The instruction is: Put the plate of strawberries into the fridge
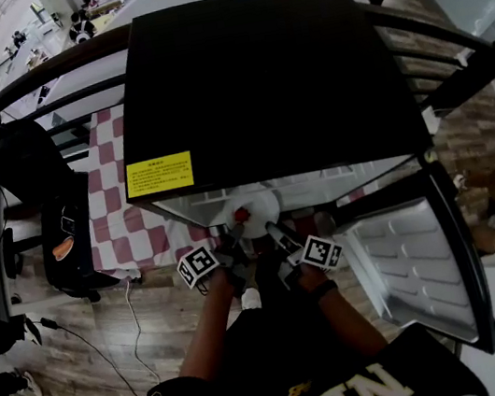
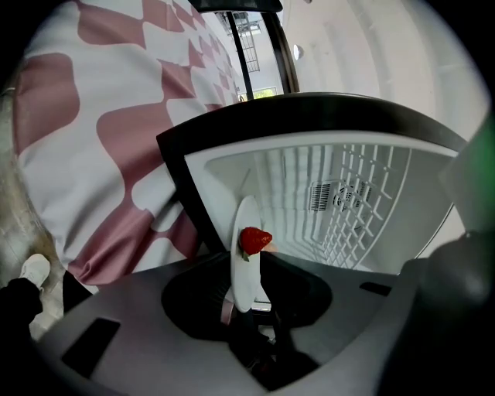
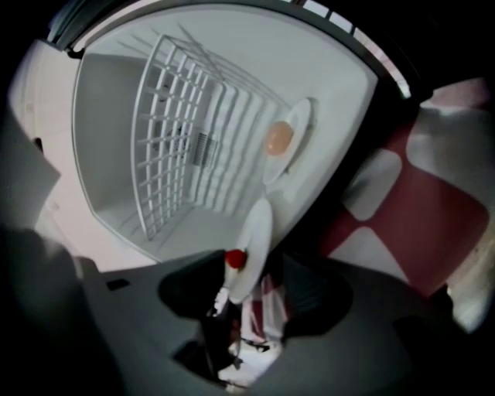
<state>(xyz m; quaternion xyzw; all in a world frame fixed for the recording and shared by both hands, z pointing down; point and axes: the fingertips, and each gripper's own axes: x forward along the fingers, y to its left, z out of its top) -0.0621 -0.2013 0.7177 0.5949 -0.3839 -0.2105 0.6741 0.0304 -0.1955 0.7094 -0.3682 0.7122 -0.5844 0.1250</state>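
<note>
A white plate (image 1: 258, 202) with one red strawberry (image 1: 242, 214) sits in the mouth of the open black fridge (image 1: 255, 77). My left gripper (image 1: 234, 240) is at its near left rim and my right gripper (image 1: 277, 234) at its near right rim. In the left gripper view the plate (image 2: 244, 271) shows edge-on with the strawberry (image 2: 255, 240) on it, and its rim lies between the jaws of the left gripper (image 2: 246, 311) with a slim gap. In the right gripper view the plate (image 3: 255, 236) and strawberry (image 3: 235, 258) stand between the spread jaws of the right gripper (image 3: 243, 300).
The fridge door (image 1: 419, 257) hangs open at the right. Inside, a white wire shelf (image 3: 178, 131) spans the white compartment. A red-and-white checked cloth (image 1: 110, 169) lies left of the fridge. A black chair (image 1: 30, 174) stands further left, with cables on the wooden floor (image 1: 95, 352).
</note>
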